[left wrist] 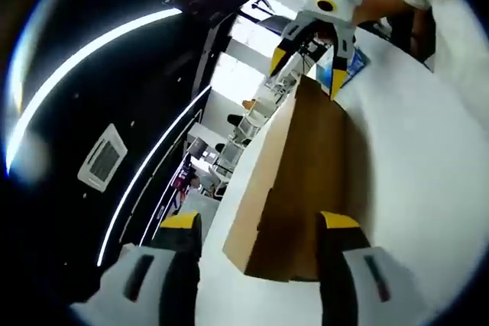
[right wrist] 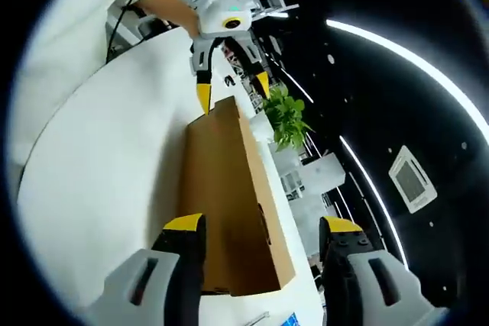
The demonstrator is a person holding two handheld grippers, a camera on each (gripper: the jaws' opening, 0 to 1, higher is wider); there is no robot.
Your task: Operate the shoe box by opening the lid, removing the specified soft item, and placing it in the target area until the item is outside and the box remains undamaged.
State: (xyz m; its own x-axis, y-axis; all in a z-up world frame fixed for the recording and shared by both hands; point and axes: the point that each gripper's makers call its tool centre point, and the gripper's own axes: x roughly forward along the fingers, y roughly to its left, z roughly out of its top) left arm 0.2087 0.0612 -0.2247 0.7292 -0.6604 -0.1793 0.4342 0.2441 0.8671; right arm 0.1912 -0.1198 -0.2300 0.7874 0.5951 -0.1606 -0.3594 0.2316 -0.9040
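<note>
The left gripper (left wrist: 260,253) is standing with its jaws apart, straddling the near end of the shoe box (left wrist: 294,188); whether the yellow tips are touching the cardboard cannot be told. The right gripper (right wrist: 260,253) is likewise parted at the opposite end of the shoe box (right wrist: 229,204), one jaw lying over the box top, the other hanging off past its edge. Each gripper is also showing at the far end in the other's view, jaws spread about the box end.

The box is lying closed on the white table (left wrist: 412,158), lid on. In judgement, the opening step is only beginning: the soft item is presumably inside, unseen. The next move is calling for a gentle, even lift of the lid from both ends, avoiding crushing the cardboard.

No brand, label or legible writing is showing on the box. A potted plant (right wrist: 286,124) is standing beyond the table edge.
</note>
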